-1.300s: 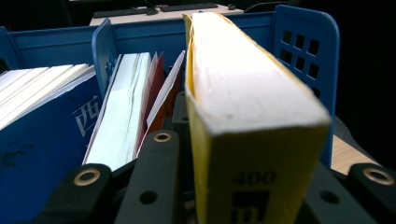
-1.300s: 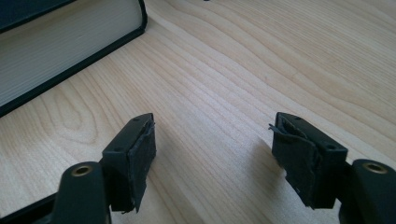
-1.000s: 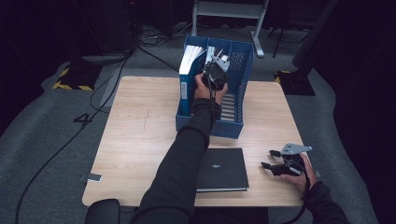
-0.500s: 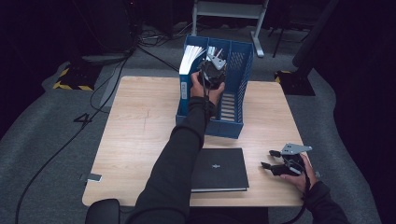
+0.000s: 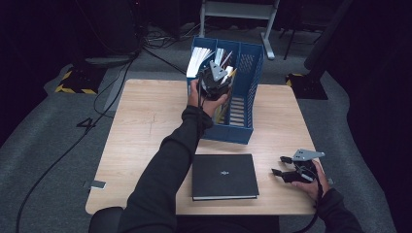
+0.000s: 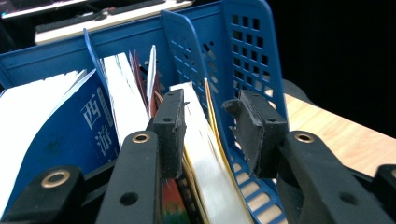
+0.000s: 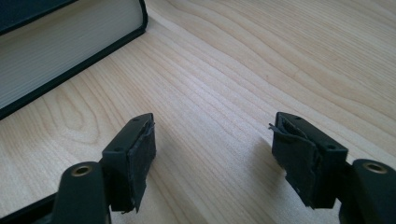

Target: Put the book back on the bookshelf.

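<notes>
We see the yellow-edged book [image 6: 205,154] standing in the blue file rack [image 5: 252,73], between our left gripper [image 6: 212,126] jaws, which have just been opening and no longer press it. Our right gripper [image 7: 212,154] rests released beside the black book [image 5: 223,175].

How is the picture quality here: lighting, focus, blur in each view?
High view: the table is lit, the room around it dark, detail soft. Left gripper view: the blue file rack is sharp, the near jaws slightly soft, black backdrop at right. Right gripper view: even light, crisp wood grain, faint jaw shadows, black book clear.
</notes>
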Demonstrator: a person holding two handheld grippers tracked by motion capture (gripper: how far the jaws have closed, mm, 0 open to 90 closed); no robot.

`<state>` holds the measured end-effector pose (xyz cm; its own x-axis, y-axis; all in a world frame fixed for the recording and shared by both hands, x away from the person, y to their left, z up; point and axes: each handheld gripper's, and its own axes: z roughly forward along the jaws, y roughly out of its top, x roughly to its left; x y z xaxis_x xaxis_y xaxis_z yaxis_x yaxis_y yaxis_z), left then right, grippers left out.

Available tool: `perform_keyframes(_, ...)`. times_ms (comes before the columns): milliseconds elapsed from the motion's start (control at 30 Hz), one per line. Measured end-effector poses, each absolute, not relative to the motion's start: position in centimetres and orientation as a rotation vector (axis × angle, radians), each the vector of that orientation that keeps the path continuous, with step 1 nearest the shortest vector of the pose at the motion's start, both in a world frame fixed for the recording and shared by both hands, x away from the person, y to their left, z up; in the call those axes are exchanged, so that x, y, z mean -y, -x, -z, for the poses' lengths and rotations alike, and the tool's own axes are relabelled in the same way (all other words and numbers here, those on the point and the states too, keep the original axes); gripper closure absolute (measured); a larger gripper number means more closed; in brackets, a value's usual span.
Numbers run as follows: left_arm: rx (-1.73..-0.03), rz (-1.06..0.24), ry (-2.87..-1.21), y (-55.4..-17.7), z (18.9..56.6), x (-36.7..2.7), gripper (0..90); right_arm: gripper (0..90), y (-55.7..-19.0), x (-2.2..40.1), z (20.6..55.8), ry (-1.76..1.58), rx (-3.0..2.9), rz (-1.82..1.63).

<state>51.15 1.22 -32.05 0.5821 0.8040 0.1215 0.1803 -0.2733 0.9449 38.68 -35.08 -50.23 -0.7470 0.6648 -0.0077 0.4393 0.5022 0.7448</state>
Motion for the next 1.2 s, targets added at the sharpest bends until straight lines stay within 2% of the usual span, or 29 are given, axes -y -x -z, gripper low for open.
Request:
perform_keyframes(267,-0.759,-0.739,-1.784,-49.1,33.3,-3.1,52.3,30.4,-38.7,35.1,50.2,-0.933,-2.454,-1.092)
perform_keyframes(533,-0.744,-0.691,-1.842,-47.4,35.9,-4.6,51.3,30.4,-38.6,35.1,50.2,-0.937,-2.452,-1.091)
perform_keyframes(767,-0.771,-0.641,-1.945,-47.7,39.3,-4.8,56.3,30.3,-38.7,35.1,50.2,-0.936,-2.451,-1.092)
perform_keyframes(967,-0.795,-0.587,-1.996,-48.7,41.1,-3.9,68.6,30.2,-38.7,35.1,50.3,-0.936,-2.450,-1.093)
perform_keyframes(1200,-0.820,-0.561,-1.993,-49.2,41.4,-3.2,70.1,30.2,-38.7,35.1,50.3,-0.935,-2.451,-1.094)
